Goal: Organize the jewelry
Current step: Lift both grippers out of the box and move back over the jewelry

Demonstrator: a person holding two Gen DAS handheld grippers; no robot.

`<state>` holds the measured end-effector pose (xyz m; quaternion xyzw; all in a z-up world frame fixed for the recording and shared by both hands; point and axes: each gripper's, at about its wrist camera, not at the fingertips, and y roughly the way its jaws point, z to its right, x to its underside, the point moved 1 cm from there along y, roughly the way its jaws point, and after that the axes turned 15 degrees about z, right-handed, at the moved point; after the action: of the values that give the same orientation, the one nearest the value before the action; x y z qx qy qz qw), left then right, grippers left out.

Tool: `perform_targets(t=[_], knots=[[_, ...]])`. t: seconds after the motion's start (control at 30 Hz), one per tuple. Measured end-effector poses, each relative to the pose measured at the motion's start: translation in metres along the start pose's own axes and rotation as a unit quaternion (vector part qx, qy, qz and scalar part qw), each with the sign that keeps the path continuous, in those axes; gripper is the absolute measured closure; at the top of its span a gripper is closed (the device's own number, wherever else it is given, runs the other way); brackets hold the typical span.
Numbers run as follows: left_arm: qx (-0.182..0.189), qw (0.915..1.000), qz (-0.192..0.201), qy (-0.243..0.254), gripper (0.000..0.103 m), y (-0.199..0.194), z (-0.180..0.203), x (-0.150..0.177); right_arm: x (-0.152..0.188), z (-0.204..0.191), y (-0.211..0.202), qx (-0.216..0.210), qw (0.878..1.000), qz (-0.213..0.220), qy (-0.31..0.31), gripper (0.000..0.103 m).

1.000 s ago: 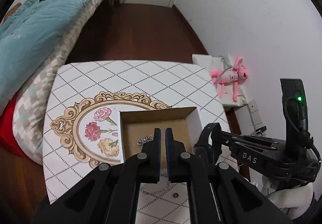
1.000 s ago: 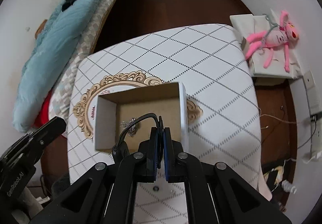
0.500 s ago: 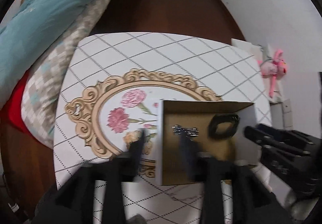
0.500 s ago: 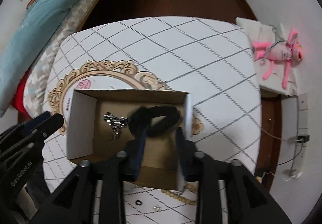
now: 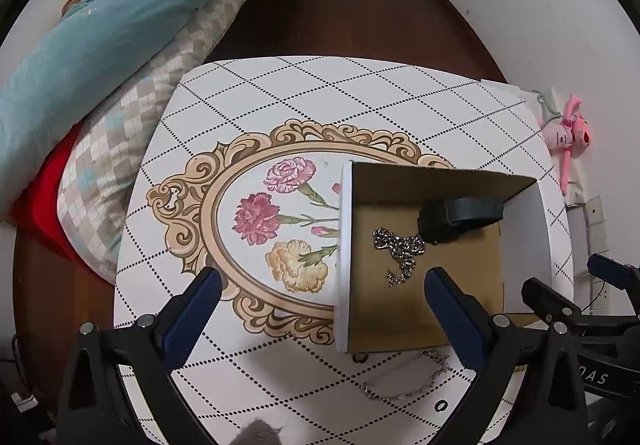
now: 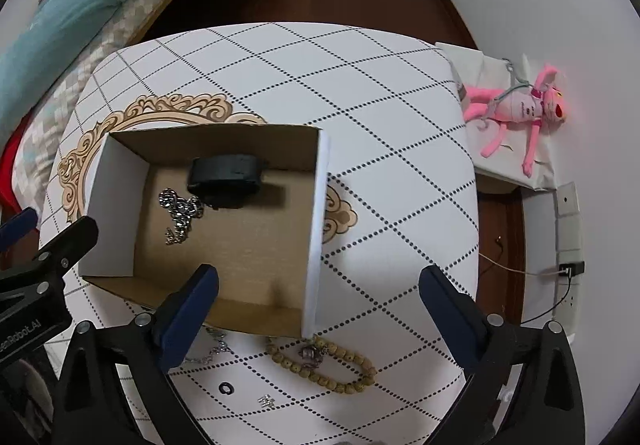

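Left gripper (image 5: 320, 287), lower frame, jaws spread wide, empty; cardboard box (image 5: 516, 245) centre right holds silver chain (image 5: 400, 247) and black band (image 5: 460, 215). Right view: right gripper (image 6: 320, 285) likewise agape; bead bracelet (image 6: 324, 365) on table (image 6: 360, 85) below box

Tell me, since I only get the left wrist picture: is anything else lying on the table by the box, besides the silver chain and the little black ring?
Observer: Yes. A tan beaded bracelet lies on the table just outside the cardboard box, on its near side.
Operator: Anything smaller?
Observer: A tiny silver piece lies next to the black ring. It is too small to name.
Operator: Are the right tongs holding anything?
Observer: No. The right tongs are wide open and empty.
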<state>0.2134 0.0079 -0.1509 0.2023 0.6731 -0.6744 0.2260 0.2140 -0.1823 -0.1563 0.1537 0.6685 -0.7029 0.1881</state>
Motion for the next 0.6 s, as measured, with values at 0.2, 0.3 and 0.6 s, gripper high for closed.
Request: perform_targets(t=[0.2,0.3,0.6], knots=[[-0.009,0.9998,0.019,0.002,0.000,-0.018,0.001,0.004,0.005,0.006,-0.017,0.011,1.000,0.025,0.012,0.002],[-0.017,0.9993,0.033,0.003,0.000,-0.034,0.002,0.004,0.008,0.008,-0.034,0.018,0.999,0.044,0.016,0.002],[-0.029,0.9950,0.095,0.011,0.000,-0.097,0.004,0.007,0.020,0.016,-0.105,0.033,0.993,0.112,0.029,0.002]])
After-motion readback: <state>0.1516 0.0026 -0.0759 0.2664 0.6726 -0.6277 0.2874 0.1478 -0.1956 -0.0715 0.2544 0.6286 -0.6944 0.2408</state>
